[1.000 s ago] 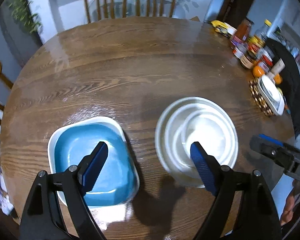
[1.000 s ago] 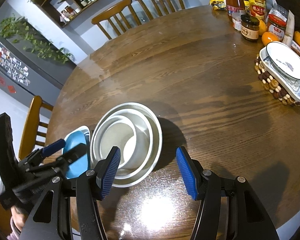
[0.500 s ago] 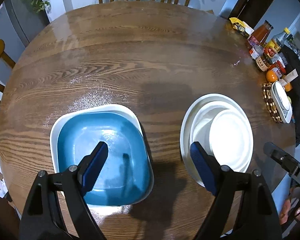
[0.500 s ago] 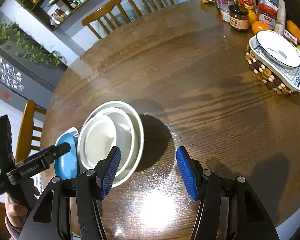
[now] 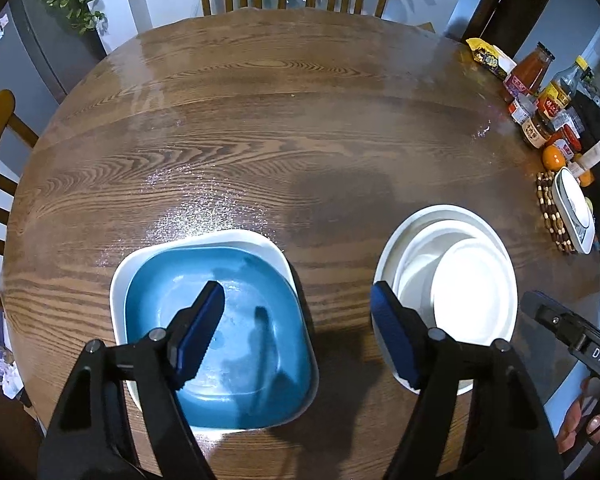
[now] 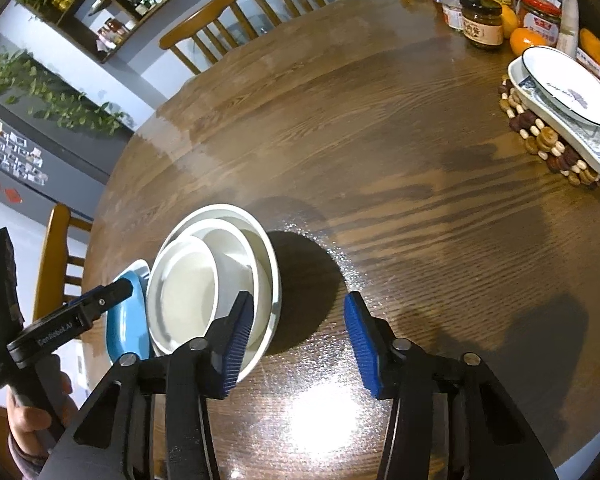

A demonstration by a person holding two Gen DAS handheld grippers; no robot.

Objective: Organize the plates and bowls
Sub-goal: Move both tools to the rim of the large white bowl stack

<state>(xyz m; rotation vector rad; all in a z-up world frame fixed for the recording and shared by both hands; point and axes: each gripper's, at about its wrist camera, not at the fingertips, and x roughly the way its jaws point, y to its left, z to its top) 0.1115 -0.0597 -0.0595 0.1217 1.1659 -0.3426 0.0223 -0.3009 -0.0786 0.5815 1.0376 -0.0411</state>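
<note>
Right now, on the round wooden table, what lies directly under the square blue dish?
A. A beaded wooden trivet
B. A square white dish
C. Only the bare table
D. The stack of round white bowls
B: in the left wrist view, the square blue dish sits nested inside a square white dish, whose white rim shows around it on the round wooden table.
</note>
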